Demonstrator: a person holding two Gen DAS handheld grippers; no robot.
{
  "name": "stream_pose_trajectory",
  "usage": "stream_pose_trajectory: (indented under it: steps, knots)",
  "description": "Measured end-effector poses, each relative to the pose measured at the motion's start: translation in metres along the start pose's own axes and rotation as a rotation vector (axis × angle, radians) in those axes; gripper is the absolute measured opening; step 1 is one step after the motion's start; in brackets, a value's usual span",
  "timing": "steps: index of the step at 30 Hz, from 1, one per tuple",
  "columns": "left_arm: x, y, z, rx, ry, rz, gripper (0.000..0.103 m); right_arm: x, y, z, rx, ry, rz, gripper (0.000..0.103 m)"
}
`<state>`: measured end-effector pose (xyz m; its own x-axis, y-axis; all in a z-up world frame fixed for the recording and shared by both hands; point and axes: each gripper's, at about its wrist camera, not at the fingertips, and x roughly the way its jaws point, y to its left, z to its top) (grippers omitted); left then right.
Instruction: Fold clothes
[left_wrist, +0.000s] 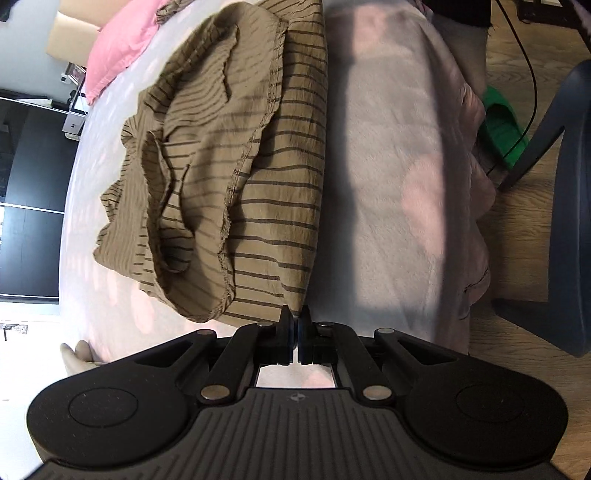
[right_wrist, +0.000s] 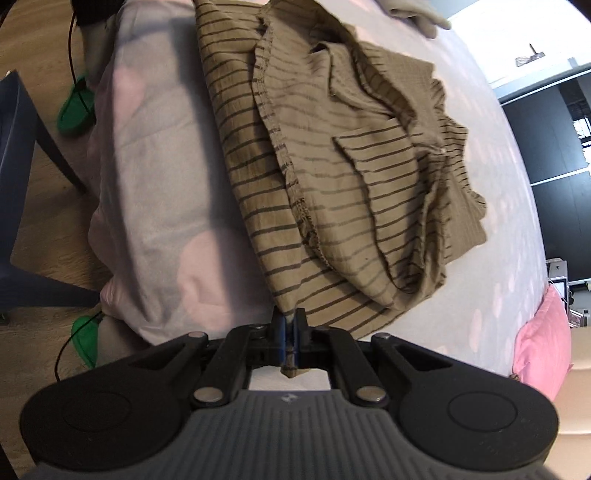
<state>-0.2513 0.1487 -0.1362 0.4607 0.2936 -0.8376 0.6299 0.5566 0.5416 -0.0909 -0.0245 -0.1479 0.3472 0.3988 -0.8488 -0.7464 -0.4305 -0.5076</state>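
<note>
A tan shirt with thin dark stripes (left_wrist: 229, 166) lies partly folded on the bed, one layer doubled over with a frayed hem running across it. My left gripper (left_wrist: 295, 319) is shut on the shirt's near corner, at the end of its straight folded edge. In the right wrist view the same shirt (right_wrist: 332, 184) spreads away from my right gripper (right_wrist: 290, 319), which is shut on the opposite corner. A tip of cloth pokes out behind its fingers. Both grippers sit low over the bedcover.
The bed has a pale cover with pink dots (left_wrist: 388, 184) and a pink pillow (left_wrist: 118, 48) at its end. Beside the bed edge on the wooden floor are a green slipper (left_wrist: 502, 125), a dark blue chair (left_wrist: 569, 184), a black cable (left_wrist: 532, 74) and a person's leg (left_wrist: 465, 48).
</note>
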Motion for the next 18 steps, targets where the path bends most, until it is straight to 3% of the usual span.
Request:
stream_pose_trajectory:
  steps: [4, 7, 8, 13, 18]
  knots:
    - [-0.001, 0.005, -0.002, -0.042, -0.004, -0.076, 0.003, 0.004, 0.000, 0.000, -0.026, -0.003, 0.046, 0.013]
    - [-0.013, 0.010, 0.000, -0.101, -0.041, -0.143, 0.017, -0.008, -0.001, -0.001, -0.032, -0.055, 0.092, 0.029]
    - [-0.018, 0.013, 0.000, -0.125, -0.061, -0.147, 0.018, -0.013, -0.003, 0.000, -0.020, -0.072, 0.098, 0.029]
    - [-0.021, 0.030, 0.017, -0.262, -0.114, -0.103, 0.019, -0.043, -0.009, -0.001, 0.094, -0.179, 0.043, 0.029]
    - [-0.025, 0.047, 0.033, -0.399, -0.167, -0.058, 0.019, -0.045, -0.020, 0.018, 0.260, -0.291, 0.001, 0.029]
